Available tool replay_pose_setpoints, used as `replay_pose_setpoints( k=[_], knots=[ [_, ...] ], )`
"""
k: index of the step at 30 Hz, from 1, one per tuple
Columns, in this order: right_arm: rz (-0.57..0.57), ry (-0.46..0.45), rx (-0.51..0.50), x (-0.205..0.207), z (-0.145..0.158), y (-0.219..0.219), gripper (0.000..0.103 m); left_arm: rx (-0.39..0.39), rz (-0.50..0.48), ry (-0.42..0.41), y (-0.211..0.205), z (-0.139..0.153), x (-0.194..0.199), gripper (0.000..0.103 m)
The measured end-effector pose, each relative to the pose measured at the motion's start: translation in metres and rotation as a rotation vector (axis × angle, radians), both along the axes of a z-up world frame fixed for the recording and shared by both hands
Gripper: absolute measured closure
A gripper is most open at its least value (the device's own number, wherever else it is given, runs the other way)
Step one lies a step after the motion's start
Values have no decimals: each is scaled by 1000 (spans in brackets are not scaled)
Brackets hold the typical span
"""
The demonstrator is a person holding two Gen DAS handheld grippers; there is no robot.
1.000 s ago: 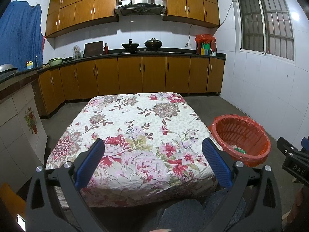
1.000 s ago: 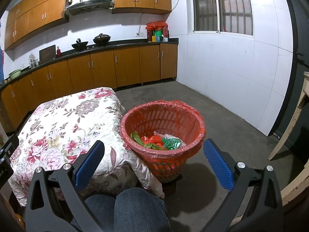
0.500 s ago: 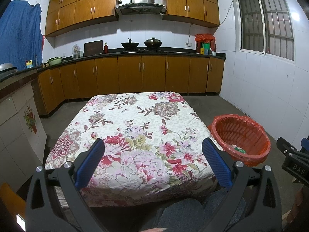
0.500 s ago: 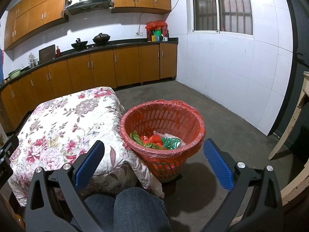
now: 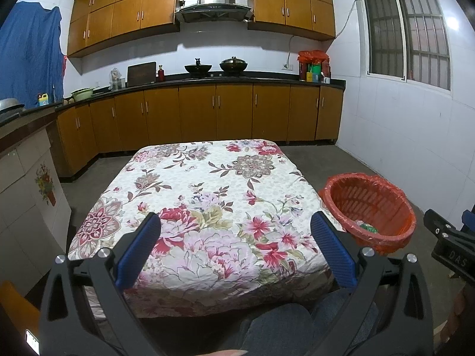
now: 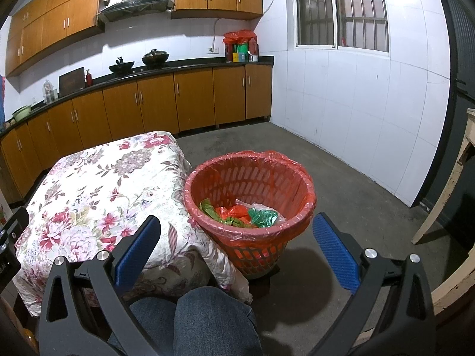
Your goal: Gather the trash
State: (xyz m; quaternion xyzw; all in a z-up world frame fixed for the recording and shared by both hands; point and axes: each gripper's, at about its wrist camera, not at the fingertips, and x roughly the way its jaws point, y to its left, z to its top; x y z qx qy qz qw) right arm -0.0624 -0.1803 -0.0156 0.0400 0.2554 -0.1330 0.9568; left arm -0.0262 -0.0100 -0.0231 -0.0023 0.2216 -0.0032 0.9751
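A red plastic bin [image 6: 249, 207] lined with a red bag stands on the floor at the right side of a low table under a floral cloth [image 5: 207, 201]. Green, red and clear wrappers [image 6: 240, 215] lie in the bin. The bin also shows in the left wrist view [image 5: 368, 210]. My left gripper [image 5: 236, 249] is open and empty, held above the near edge of the table. My right gripper [image 6: 237, 249] is open and empty, held just in front of the bin. No loose trash shows on the cloth.
Brown kitchen cabinets with a dark counter [image 5: 207, 80] run along the far and left walls. A white tiled wall with a barred window [image 6: 341, 12] is on the right. A pale wooden furniture leg [image 6: 439, 207] stands at the far right. The person's knees [image 6: 196, 320] are below the grippers.
Both grippers have stayed open and nearly still. The left view has shifted very slightly.
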Motion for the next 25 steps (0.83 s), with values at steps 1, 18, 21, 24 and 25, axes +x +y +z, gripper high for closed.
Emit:
replay_pose_setpoints(
  k=[1,18,21,24,25],
  knots=[
    [0,0,0,-1,0,0,2,-1,0,2,1,-1,1,4],
    [1,1,0,2,1,-1,2,-1,1,10,5,-2,4,4],
    [1,2,1,0,0,-1,2,-1,0,13,5,-2,5,4],
    [0,2,1,0,0,-1,2,-1,0,13,5,-2,5,4],
    [1,3,1,-1,0,-1,2,-1,0,14,5,-2,4,4]
  ],
)
